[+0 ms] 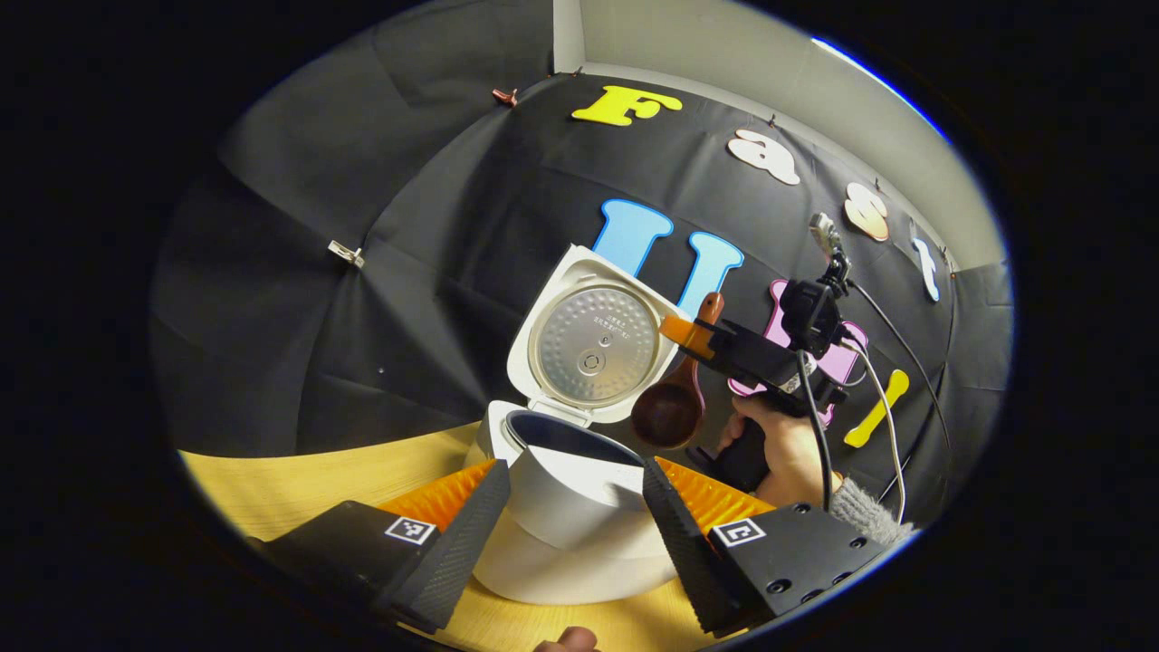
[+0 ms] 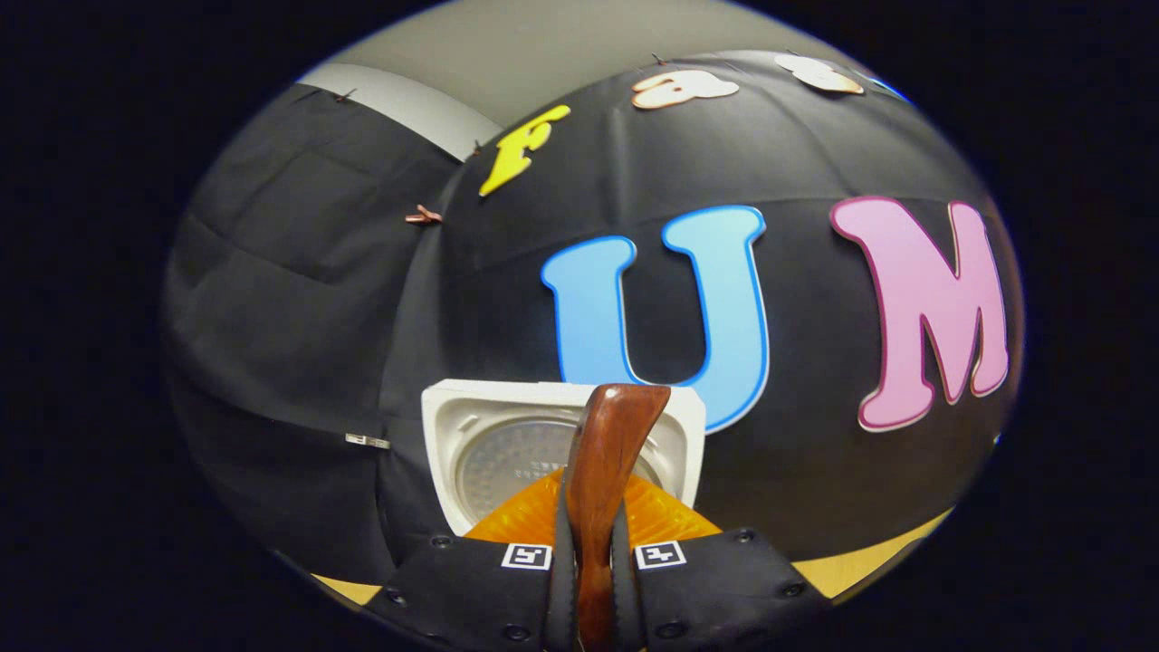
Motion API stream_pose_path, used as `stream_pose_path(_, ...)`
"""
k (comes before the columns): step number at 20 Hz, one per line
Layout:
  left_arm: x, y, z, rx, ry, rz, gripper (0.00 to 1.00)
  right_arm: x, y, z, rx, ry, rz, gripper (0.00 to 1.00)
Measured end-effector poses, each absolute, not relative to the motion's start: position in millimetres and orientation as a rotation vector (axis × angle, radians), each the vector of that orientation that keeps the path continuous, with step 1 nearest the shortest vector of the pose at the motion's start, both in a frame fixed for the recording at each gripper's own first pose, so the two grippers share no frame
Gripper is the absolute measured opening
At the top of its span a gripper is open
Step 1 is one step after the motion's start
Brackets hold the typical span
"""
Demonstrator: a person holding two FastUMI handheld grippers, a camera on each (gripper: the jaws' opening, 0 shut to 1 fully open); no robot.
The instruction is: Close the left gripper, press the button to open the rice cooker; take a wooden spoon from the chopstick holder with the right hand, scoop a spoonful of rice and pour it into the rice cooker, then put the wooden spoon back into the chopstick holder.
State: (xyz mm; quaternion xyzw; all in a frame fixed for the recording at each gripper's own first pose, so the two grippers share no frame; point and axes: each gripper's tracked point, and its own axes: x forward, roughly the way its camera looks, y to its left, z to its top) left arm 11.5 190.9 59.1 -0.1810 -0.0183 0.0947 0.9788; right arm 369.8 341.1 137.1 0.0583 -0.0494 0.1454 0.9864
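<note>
My left gripper (image 1: 570,507) is standing with jaws apart, its fingers flanking the rice cooker (image 1: 566,516), whose lid (image 1: 593,340) is standing raised just ahead. My right gripper (image 2: 593,561) is clamping the wooden spoon (image 2: 605,462) by its handle; from the left gripper view, the spoon's bowl is hanging beside the lid.
</note>
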Motion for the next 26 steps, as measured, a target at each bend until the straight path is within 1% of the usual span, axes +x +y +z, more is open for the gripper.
stream_pose_path(3,11.7,187.5,59.3,-0.357,-0.031,0.188,0.95,371.6,332.2,105.5,0.236,0.070,0.257,0.19)
stream_pose_path(5,11.7,185.5,62.1,-0.354,-0.035,0.185,0.95,368.3,325.0,103.8,0.279,0.103,0.260,0.19)
stream_pose_path(7,12.1,182.9,63.0,-0.350,-0.037,0.186,0.95,358.6,308.5,111.8,0.267,0.093,0.252,0.19)
stream_pose_path(10,12.2,181.9,62.4,-0.331,-0.030,0.195,0.95,332.1,268.7,142.0,0.287,0.041,0.240,0.19)
stream_pose_path(13,10.5,178.6,66.6,-0.318,-0.034,0.199,0.95,301.0,212.7,173.0,0.263,-0.012,0.211,0.19)
stream_pose_path(18,8.0,170.7,74.3,-0.282,-0.043,0.209,0.95,235.9,109.0,196.9,0.175,-0.074,0.119,0.19)
stream_pose_path(22,6.7,165.4,77.6,-0.270,-0.047,0.218,0.95,189.3,23.7,189.9,0.147,-0.078,0.014,0.19)
stream_pose_path(26,5.0,159.8,81.6,-0.252,-0.050,0.222,0.95,154.9,-58.8,159.2,0.134,-0.051,-0.103,0.19)
